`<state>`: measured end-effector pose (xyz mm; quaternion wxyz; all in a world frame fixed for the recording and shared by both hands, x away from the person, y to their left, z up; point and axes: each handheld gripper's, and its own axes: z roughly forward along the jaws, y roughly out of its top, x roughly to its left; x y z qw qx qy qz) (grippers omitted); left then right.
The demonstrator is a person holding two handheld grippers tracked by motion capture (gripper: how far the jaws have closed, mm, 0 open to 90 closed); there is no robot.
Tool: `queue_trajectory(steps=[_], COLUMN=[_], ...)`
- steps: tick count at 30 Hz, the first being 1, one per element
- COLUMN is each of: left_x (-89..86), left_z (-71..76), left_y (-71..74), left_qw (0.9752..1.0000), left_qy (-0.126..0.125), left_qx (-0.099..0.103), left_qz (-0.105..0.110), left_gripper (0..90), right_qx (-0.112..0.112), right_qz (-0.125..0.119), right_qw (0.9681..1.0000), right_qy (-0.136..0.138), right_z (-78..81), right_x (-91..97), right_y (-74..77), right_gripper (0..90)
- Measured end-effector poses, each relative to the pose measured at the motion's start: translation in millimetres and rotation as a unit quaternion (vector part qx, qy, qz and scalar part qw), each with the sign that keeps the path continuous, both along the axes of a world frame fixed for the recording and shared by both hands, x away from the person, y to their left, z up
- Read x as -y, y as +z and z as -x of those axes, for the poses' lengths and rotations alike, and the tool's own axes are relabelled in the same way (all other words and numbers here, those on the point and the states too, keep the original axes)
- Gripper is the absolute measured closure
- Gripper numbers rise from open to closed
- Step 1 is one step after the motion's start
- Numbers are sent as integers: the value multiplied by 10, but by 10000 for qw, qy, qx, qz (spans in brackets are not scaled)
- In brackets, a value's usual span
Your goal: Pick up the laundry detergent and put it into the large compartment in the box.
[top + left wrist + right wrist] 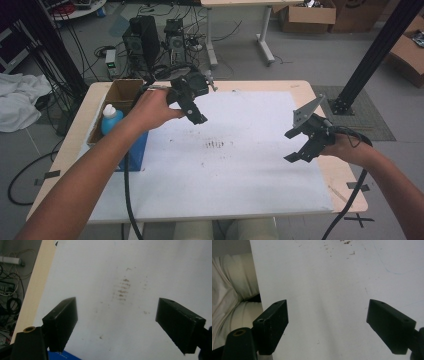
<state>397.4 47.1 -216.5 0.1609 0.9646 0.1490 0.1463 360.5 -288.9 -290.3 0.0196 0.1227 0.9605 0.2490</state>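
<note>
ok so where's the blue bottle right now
In the high view the blue bottle stands inside the cardboard box at the table's far left, just left of the left gripper.

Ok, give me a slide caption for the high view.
Both open tongs, left and right, held above the smudged white board.

Your arms are bare to the elbow, no sleeves, w/ pale trousers showing at the bottom edge. Left gripper (pixel 192 102): black, blocky body, two flat wedge jaws, thick black cable trailing down past the table edge. Its own view shows a brass-ringed hole (pixel 29 329) on the mount and a small screw hole atop the far jaw. Right gripper (pixel 302 145): same black build, grey three-cornered plate (pixel 306 114) on top, black cable looping off your wrist.
</note>
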Motion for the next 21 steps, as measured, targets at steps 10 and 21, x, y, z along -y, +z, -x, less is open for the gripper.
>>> queue_trajectory(steps=[10, 21], left_x=[162, 199], left_z=[-28, -69], left_y=[-132, -191], left_qw=[9991, 9988], left_qy=[-359, -370], left_qx=[-197, -294], left_qz=[-129, -136], left_gripper=[184, 186], right_qx=[7, -21], right_qz=[-5, -9], right_qw=[10000, 10000], right_qy=[51, 27], right_z=[-14, -44], right_x=[-32, -27], right_y=[20, 3], right_gripper=[176, 176])
